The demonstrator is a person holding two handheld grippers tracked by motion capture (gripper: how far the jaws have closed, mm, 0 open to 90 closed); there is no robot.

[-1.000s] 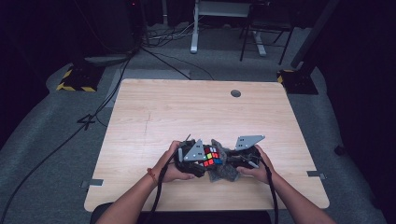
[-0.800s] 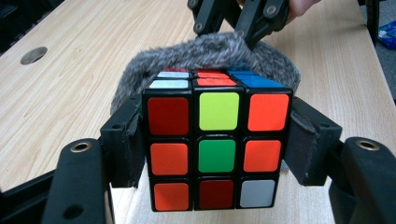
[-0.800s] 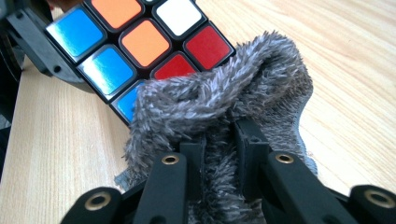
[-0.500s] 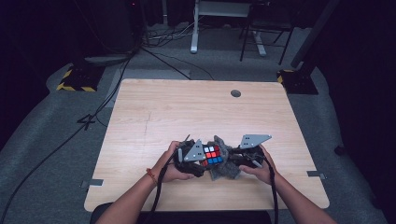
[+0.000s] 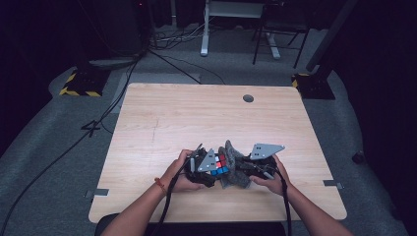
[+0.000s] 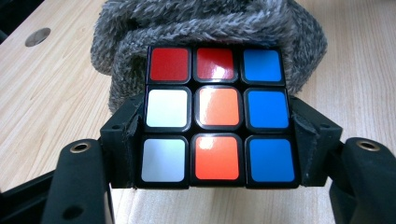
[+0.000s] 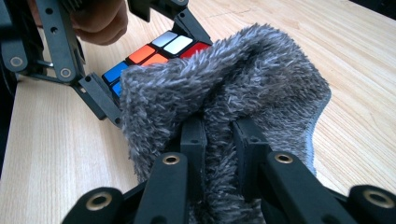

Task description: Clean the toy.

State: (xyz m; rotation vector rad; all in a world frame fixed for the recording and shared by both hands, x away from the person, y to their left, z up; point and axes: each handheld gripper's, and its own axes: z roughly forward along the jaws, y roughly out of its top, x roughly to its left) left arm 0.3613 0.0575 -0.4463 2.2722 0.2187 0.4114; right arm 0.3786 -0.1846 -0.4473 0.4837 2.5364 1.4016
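A Rubik's cube (image 6: 217, 114) with red, white, orange and blue tiles on its upper face sits clamped between the jaws of my left gripper (image 6: 217, 140), just above the table. A grey fuzzy sock (image 7: 243, 79) is bunched against the cube's far side, and its rim curls around that edge. My right gripper (image 7: 219, 140) is shut on a fold of the sock. In the high view the cube (image 5: 220, 164) and the sock (image 5: 232, 173) lie between my left gripper (image 5: 212, 167) and my right gripper (image 5: 243, 169), near the table's front edge.
The light wooden table (image 5: 196, 118) has a round cable hole (image 5: 248, 98) at the back right. Cables trail from both grippers over the front edge. Beyond the table, on the dark floor, stand stands and chair legs (image 5: 265, 34).
The right gripper has shifted slightly to the right with the sock. The left hand and the cube have stayed in place.
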